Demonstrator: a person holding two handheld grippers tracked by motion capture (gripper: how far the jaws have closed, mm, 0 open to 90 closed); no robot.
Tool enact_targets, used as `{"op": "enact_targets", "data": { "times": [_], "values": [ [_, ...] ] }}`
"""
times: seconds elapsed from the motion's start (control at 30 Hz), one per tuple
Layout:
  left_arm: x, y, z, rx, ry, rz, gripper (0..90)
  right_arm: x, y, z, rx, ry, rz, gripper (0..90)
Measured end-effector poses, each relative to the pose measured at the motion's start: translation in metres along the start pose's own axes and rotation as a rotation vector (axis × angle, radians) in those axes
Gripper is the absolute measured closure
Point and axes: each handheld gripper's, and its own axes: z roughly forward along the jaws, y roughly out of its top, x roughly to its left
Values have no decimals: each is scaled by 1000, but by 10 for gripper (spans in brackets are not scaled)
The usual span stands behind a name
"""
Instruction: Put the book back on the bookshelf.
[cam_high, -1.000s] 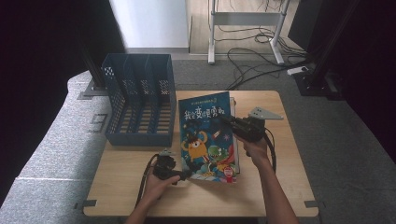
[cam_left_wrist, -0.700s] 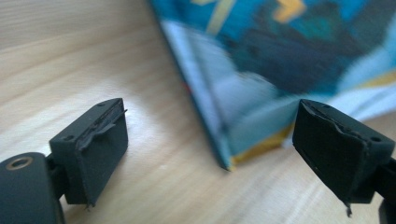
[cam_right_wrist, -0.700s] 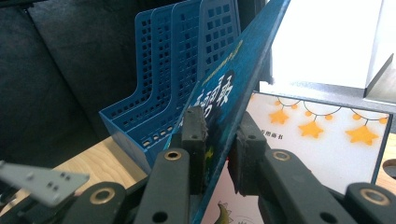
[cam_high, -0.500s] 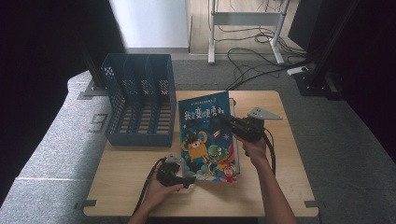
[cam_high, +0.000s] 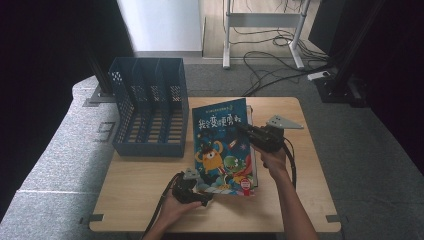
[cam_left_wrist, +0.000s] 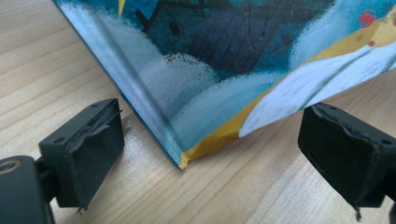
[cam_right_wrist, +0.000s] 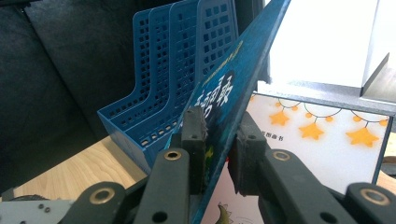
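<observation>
Table (cam_high: 150, 200) from above: picture book (cam_high: 222, 145) lies beside the blue file rack (cam_high: 147, 112), right gripper (cam_high: 246, 131) at its edge. Left gripper (cam_left_wrist: 210, 140) view: jaws wide apart around the book's corner, not touching. Right gripper view: jaws clamp the lifted cover.

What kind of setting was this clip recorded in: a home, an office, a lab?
Most likely a lab or recording studio rather than a home: a small wooden table stands on grey carpet, black curtains hang at the sides, and loose cables trail under a metal frame behind. A blue file rack and a picture book are the props.
</observation>
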Motion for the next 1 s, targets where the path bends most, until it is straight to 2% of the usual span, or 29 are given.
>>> {"op": "enact_targets", "data": {
  "times": [0.23, 0.63, 1.0],
  "values": [
    [1, 4, 3, 6, 7, 4, 52, -1, -1, -4, -12, -7, -3, 772],
    [7, 13, 8, 17, -3, 1, 49, 7, 8, -12, -17, -27, -75, 771],
    [7, 17, 12, 21, 21, 13, 49, 10, 8, -22, -22, -22, -98, 775]
  ]
}}
